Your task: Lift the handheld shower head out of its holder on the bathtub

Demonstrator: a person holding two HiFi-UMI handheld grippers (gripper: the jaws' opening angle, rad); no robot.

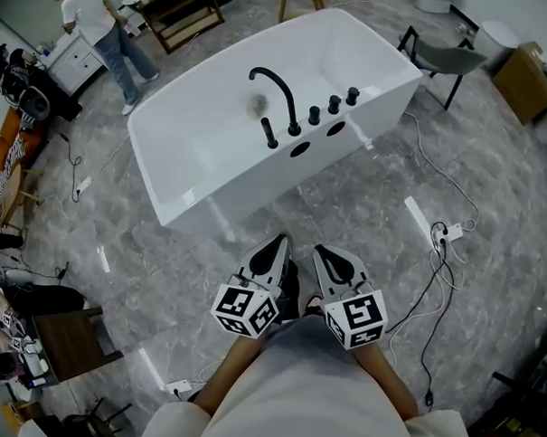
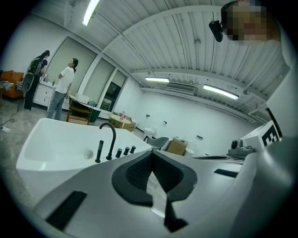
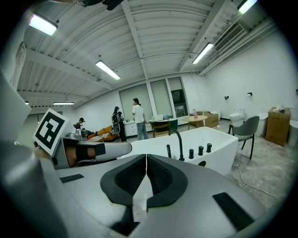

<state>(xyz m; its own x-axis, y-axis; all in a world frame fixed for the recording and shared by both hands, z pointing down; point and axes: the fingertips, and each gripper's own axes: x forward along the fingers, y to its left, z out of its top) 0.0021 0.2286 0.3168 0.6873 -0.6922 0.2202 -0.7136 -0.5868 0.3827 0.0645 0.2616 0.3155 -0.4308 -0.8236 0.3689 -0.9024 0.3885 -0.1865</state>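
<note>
Support surface: grey marbled tile floor point(image 1: 364, 218). Standing directly on it in the head view:
- white bathtub point(image 1: 217, 134), 12 o'clock
- grey chair point(image 1: 448, 60), 1 o'clock
- cardboard box point(image 1: 525, 82), 2 o'clock
- white power strip point(image 1: 420, 217) with trailing black cables point(image 1: 439, 287), 4 o'clock
- a standing person point(image 1: 112, 39), 11 o'clock

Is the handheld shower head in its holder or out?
In. The handheld shower head stands upright on the bathtub rim beside the spout.

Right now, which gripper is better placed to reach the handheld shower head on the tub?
Left, marginally. The handheld shower head stands leftmost among the black fittings, nearly straight ahead of the left gripper; the right gripper sits farther aside. Both are shut and short of the bathtub.
</note>
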